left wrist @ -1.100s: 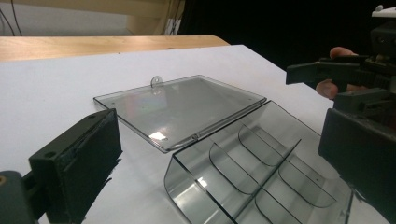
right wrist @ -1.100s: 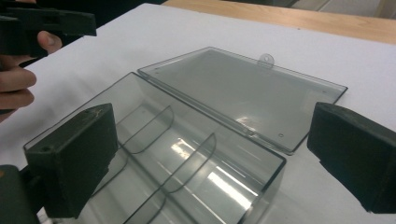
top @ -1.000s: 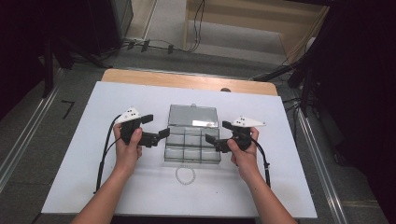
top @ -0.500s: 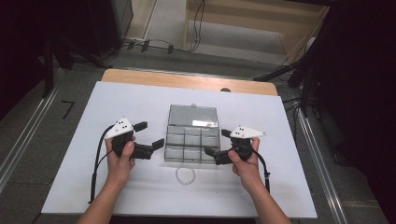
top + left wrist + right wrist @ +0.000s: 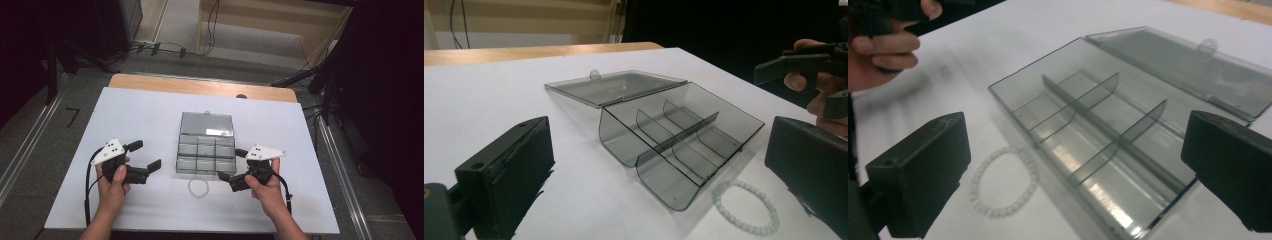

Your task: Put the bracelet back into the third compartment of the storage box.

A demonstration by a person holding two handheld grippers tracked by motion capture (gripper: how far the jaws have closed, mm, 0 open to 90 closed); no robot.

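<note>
Bead bracelet (image 5: 198, 188), a loop of small pale beads, lies flat on the white table (image 5: 125, 115) just in front of the open compartment box (image 5: 206, 152), between the two grippers. It looks light and limp, likely to sag and swing once lifted, and the smooth beads could roll out of a shallow pinch; taking hold across one strand of the loop, on the side away from the box wall, seems safest. The left gripper (image 5: 144, 160) sits left of the box with its jaws spread wide and nothing between them; the right gripper (image 5: 235, 167), right of the box, is likewise spread and empty. The box itself is thin smoky plastic, stiff but light, and may slide if nudged. Its six cells appear empty. Behind it the lid (image 5: 207, 124) lies folded back flat, a small clear latch tab (image 5: 594, 74) at its far edge. Whether the bracelet is elastic or clasped I cannot tell.
</note>
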